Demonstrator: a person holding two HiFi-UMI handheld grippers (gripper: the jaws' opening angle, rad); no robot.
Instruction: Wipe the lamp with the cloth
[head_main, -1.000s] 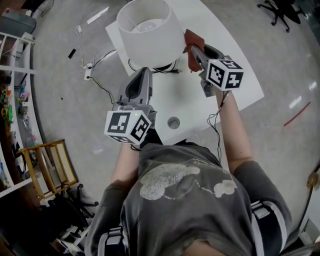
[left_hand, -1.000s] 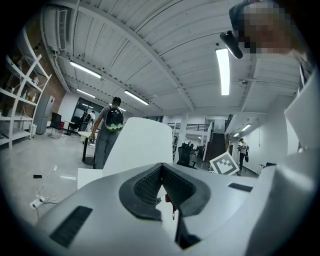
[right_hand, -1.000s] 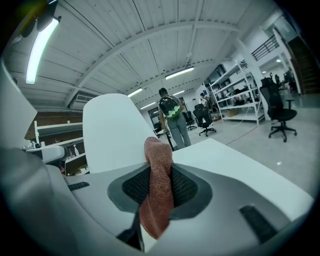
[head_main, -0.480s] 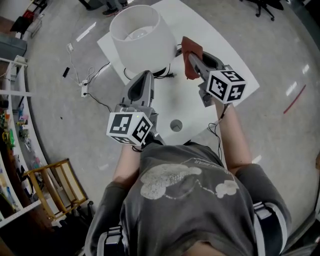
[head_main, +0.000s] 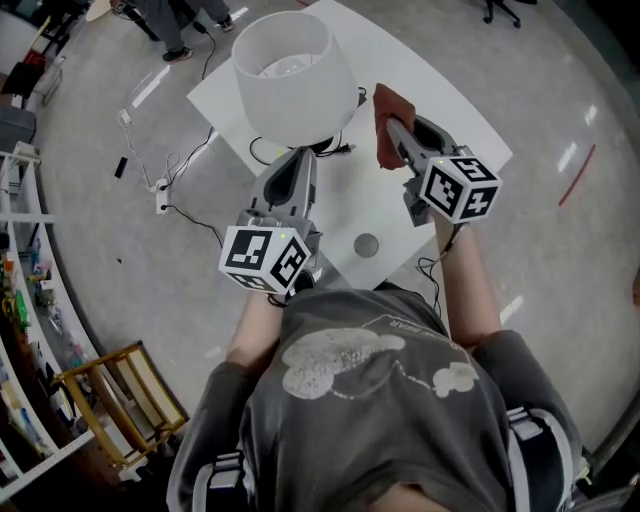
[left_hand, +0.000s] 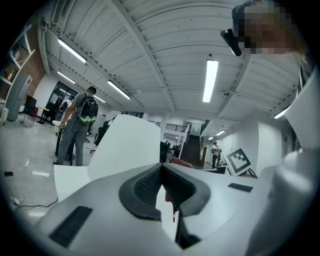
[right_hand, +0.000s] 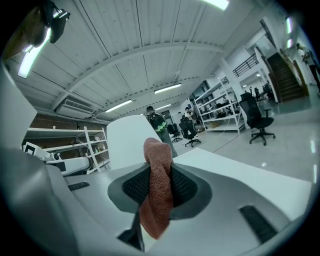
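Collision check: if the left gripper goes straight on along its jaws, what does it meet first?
Probably the lamp. The left gripper, jaws shut, points at the lower edge of its shade, close ahead. Depth does not settle whether it would strike the shade or slip under its rim.

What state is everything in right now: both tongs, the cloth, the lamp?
Left tongs: shut, nothing between them.
Right tongs: shut on the cloth.
Cloth: bunched and clamped, one end sticking out past the tips, apparently not touching the lamp.
Lamp: upright on the table, shade on; cannot tell whether it is lit.
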